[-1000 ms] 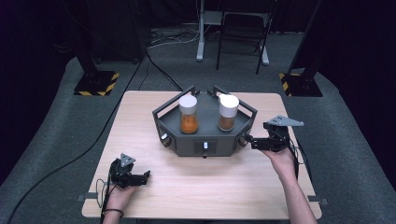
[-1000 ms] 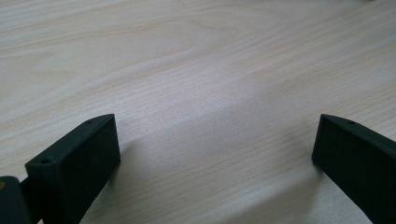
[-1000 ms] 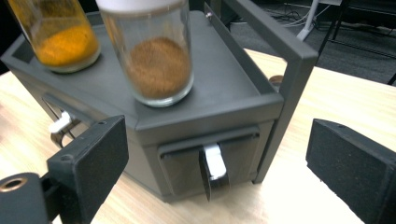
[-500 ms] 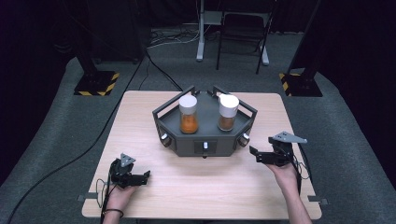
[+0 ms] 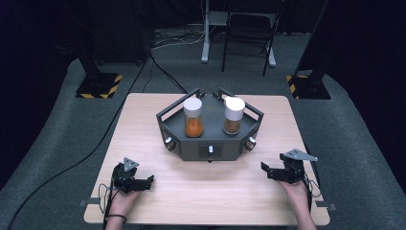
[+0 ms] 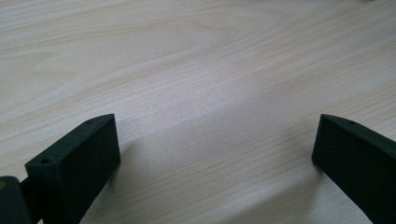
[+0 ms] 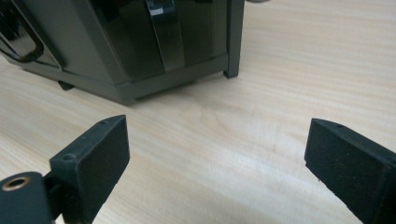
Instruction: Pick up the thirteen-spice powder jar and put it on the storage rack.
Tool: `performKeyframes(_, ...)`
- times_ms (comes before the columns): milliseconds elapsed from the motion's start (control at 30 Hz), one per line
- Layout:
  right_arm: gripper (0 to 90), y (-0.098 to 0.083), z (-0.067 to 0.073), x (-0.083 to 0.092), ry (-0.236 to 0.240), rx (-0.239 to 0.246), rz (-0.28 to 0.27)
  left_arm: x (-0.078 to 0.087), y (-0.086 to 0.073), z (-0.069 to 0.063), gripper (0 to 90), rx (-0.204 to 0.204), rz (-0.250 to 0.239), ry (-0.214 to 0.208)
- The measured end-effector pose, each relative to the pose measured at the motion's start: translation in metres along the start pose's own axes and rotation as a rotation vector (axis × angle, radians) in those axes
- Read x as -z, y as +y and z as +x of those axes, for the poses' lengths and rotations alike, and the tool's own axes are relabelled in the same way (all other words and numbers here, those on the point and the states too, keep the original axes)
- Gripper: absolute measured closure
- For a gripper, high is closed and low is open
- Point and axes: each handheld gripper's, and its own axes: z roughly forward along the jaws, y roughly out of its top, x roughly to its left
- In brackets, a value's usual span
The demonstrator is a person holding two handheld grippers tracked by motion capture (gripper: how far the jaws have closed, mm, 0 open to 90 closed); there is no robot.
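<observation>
My left gripper (image 5: 143, 182) lay low over the pale wooden table (image 5: 206, 191) near its front left corner, jaws spread wide with bare wood between them. My right gripper (image 5: 272, 172) sat near the front right edge, jaws likewise parted and empty, facing the dark grey hexagonal tray (image 5: 191, 143) just ahead. The tray stood at mid-table, carrying a white-capped jar of orange powder (image 5: 193, 118) and, beside it, a white-capped jar of brown powder (image 5: 233, 116), both upright.
</observation>
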Motion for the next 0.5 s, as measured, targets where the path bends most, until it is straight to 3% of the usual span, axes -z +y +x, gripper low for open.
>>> performKeyframes(500, 5.7, -0.024, -0.003, -0.001, -0.018, -0.012, 0.051, 0.0, 0.0, 0.0, 0.8, 0.0, 0.0, 0.0)
